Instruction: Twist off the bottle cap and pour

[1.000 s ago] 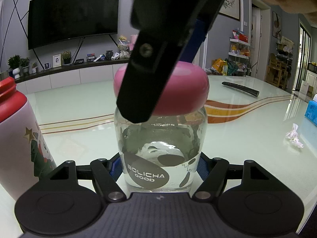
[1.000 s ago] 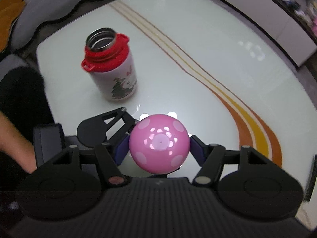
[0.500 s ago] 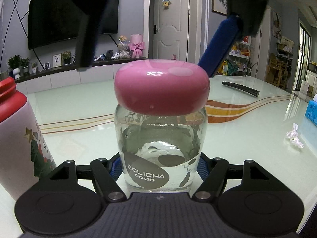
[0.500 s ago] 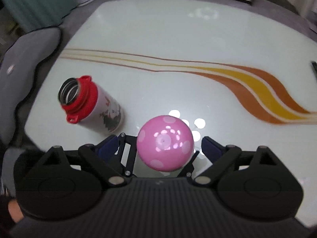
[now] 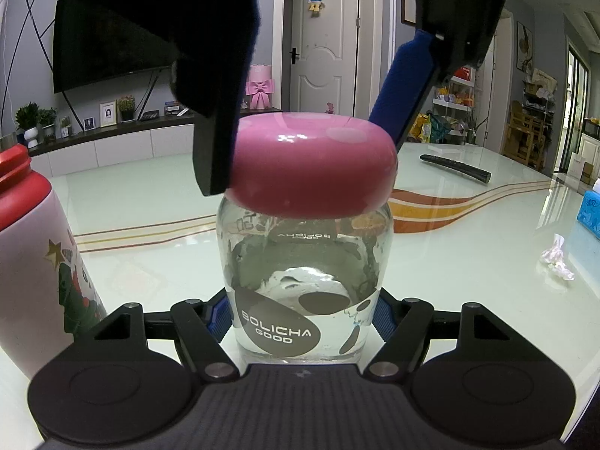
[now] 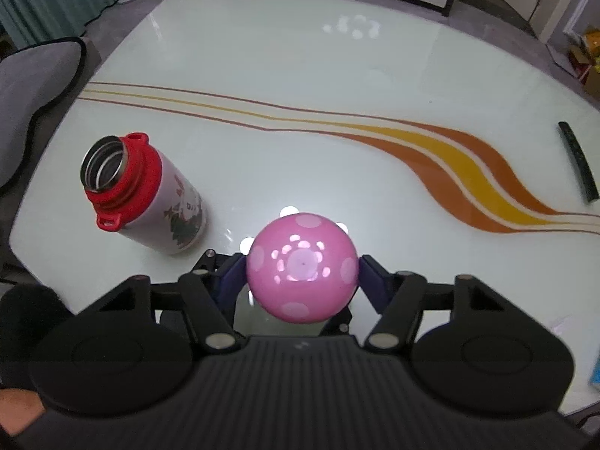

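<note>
A clear glass bottle (image 5: 303, 281) with a grey "BOLICHA GOOD" label stands upright on the table, holding some water. My left gripper (image 5: 302, 318) is shut on its lower body. Its round pink spotted cap (image 5: 313, 165) sits on top and also shows from above in the right wrist view (image 6: 302, 268). My right gripper (image 6: 302, 273) comes down from above with a blue-padded finger on each side of the cap, touching or nearly touching it. An open red-and-white flask (image 6: 146, 195) stands to the left, also in the left wrist view (image 5: 33, 262).
The glossy white table (image 6: 300, 93) has orange and yellow stripes. A black remote (image 6: 577, 159) lies at the far right. A crumpled wrapper (image 5: 557, 258) and a blue tissue box (image 5: 588, 210) sit at the right. A grey chair (image 6: 33, 86) stands at the left.
My right gripper opened, swung round above the cap, and has closed back in on the cap's two sides. The bottle and my left gripper have stayed still.
</note>
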`<action>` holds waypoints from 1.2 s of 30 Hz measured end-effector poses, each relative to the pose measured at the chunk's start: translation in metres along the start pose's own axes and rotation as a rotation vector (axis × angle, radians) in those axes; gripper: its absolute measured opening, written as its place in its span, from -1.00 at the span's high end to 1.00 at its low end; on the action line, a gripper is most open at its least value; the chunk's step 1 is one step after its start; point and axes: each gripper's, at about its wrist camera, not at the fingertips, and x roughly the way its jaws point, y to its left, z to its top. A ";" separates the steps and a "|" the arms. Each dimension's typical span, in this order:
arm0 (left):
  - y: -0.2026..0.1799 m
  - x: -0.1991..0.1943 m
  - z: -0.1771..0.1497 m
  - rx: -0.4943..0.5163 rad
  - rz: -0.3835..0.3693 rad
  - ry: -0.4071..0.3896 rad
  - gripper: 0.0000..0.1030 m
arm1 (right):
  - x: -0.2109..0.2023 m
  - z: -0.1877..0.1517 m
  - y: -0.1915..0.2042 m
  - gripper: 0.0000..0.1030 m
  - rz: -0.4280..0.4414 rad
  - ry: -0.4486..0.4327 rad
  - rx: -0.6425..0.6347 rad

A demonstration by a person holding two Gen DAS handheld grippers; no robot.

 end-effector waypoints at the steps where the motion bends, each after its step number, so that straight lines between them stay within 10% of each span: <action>1: 0.001 0.000 0.000 0.000 0.000 0.000 -0.43 | -0.001 0.000 -0.001 -0.26 0.003 0.000 -0.022; 24: 0.005 0.000 0.000 0.003 0.001 -0.002 -0.43 | -0.002 0.001 -0.005 -0.26 0.196 0.004 -0.590; 32: 0.006 0.001 0.001 0.003 0.000 -0.001 -0.43 | -0.008 0.004 -0.012 -0.65 0.184 -0.008 -0.426; 36: 0.006 0.002 0.001 0.003 0.001 -0.002 -0.43 | -0.015 0.001 -0.021 -0.72 0.145 0.005 -0.090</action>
